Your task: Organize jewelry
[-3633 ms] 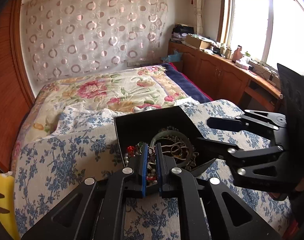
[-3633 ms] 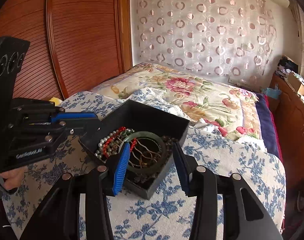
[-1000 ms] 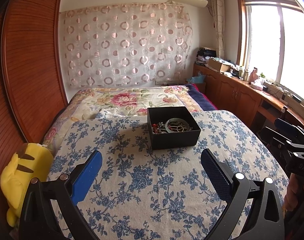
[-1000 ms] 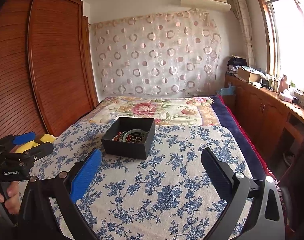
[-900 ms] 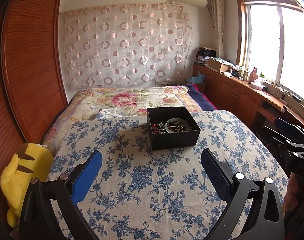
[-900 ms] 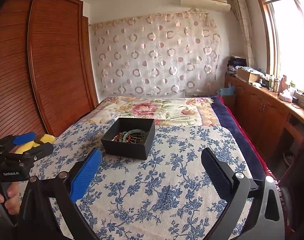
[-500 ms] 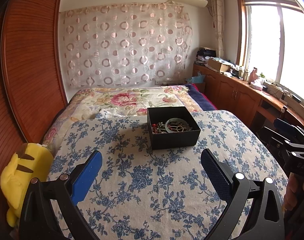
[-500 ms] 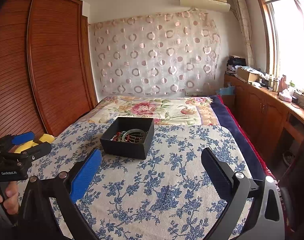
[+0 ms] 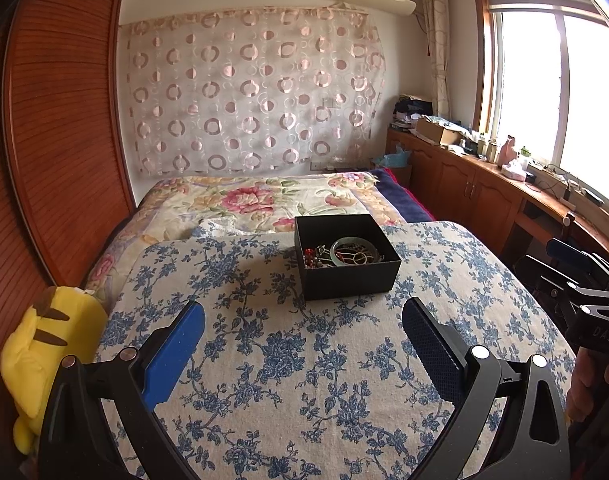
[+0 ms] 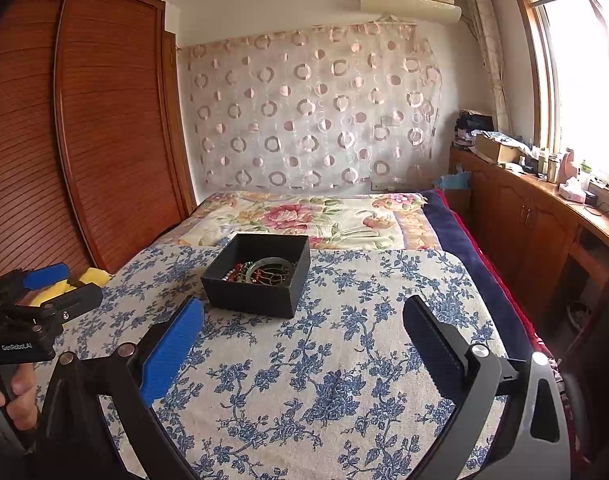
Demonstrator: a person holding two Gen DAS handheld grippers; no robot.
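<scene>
In the left wrist view, a yellow plush toy (image 9: 36, 356) lay at the lower left edge of the frame. The left gripper (image 9: 302, 330) filled the bottom of the frame with its tongs wide apart, holding nothing. Past it, a little above the middle, a black box (image 9: 346, 258) sat on the blue flowered blanket (image 9: 288, 364). The jewelry (image 9: 342, 254) was inside the box: a pale green bangle, red beads and some thin rings, all in a heap.

In the right wrist view, the box (image 10: 258, 280) sat left of the middle. The right gripper (image 10: 302, 330) was at the bottom, tongs wide apart too, and empty.

Both grippers were well apart from the box. No jewelry showed on the blanket, so I think the putting-away step was done. The next move, if any, would be to reach back to the box, or just to stop.
</scene>
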